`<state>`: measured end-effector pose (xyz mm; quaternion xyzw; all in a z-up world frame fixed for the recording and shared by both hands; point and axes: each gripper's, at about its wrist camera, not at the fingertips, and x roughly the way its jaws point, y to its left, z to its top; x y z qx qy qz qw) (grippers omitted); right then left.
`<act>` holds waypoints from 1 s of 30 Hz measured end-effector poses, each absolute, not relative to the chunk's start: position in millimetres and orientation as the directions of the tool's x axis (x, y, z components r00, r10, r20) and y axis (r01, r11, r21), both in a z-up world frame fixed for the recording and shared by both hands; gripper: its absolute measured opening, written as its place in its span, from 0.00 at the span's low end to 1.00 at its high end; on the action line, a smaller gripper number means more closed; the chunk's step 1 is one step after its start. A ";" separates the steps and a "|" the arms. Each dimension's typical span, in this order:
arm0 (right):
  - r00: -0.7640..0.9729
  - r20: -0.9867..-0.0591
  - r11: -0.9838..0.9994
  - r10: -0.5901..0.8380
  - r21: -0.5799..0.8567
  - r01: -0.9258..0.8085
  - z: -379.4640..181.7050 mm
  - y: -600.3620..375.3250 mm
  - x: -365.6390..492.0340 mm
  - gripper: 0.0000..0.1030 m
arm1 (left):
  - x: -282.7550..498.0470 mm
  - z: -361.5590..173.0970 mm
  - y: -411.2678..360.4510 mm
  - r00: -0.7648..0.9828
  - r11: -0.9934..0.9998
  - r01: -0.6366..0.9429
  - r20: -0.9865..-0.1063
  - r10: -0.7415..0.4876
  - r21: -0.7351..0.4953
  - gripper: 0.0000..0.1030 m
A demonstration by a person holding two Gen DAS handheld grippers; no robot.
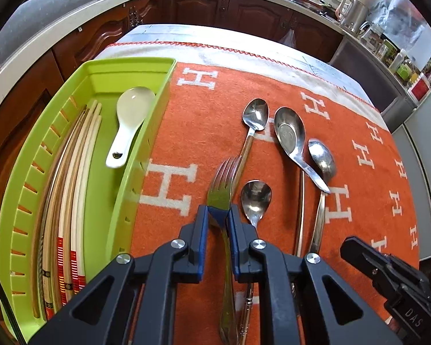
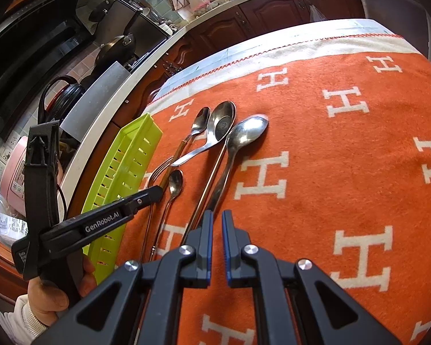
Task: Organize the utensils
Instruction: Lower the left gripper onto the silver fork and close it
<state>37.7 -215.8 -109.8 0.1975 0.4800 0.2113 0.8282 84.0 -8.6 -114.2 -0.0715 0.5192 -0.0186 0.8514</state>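
Observation:
My left gripper [image 1: 218, 214] is shut on a steel fork [image 1: 222, 184], gripping its neck, tines pointing away over the orange cloth. A green slotted tray [image 1: 158, 66] lies to the left, holding a white ceramic spoon [image 1: 130, 120] and several chopsticks [image 1: 71, 187]. Several steel spoons [image 1: 290, 132] lie on the cloth right of the fork. In the right wrist view my right gripper [image 2: 217, 224] hovers empty with a narrow gap between its fingers, just behind the handles of a long spoon [image 2: 244, 135]. The left gripper [image 2: 146, 195], the fork [image 2: 158, 169] and the tray [image 2: 129, 155] show there at the left.
An orange cloth with white H letters [image 2: 344, 158] covers the table. Kitchen counters and dark wooden cabinets [image 1: 244, 5] surround it. A stove with pans [image 2: 115, 49] and a pink appliance [image 2: 14, 178] stand beyond the tray.

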 end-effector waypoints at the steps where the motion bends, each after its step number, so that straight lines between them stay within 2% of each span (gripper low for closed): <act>1: 0.451 -0.711 0.833 0.539 0.529 -0.162 -109.4 -215.6 37.8 0.06 | 83.3 -114.4 -8.3 0.459 0.989 -0.041 -0.881 -0.111 -0.146 0.11; 6: 0.452 -0.707 0.831 0.543 0.529 -0.170 -106.5 -214.9 36.4 0.06 | 78.6 -110.4 -1.0 0.458 0.969 -0.024 -0.864 -0.208 -0.246 0.07; 16: 0.454 -0.706 0.833 0.544 0.518 -0.193 -99.8 -208.1 32.2 0.06 | 66.5 -97.9 -5.2 0.474 0.973 0.026 -0.855 -0.213 -0.228 0.00; 23: 0.431 -0.703 0.821 0.566 0.530 -0.213 -94.3 -194.4 32.7 0.06 | 57.5 -90.1 -0.7 0.469 0.977 0.037 -0.860 -0.202 -0.209 0.00; 26: 0.428 -0.702 0.820 0.569 0.526 -0.227 -90.7 -189.2 29.5 0.06 | 53.2 -94.1 -0.8 0.420 0.967 0.066 -0.872 -0.251 -0.246 0.07; 28: 0.425 -0.704 0.820 0.568 0.525 -0.228 -90.3 -187.3 27.2 0.06 | 49.4 -98.4 -0.3 0.404 0.964 0.068 -0.876 -0.261 -0.256 0.18; 30: 0.421 -0.709 0.822 0.566 0.525 -0.221 -90.9 -186.6 26.1 0.06 | 46.6 -104.4 0.0 0.392 0.969 0.068 -0.887 -0.245 -0.238 0.19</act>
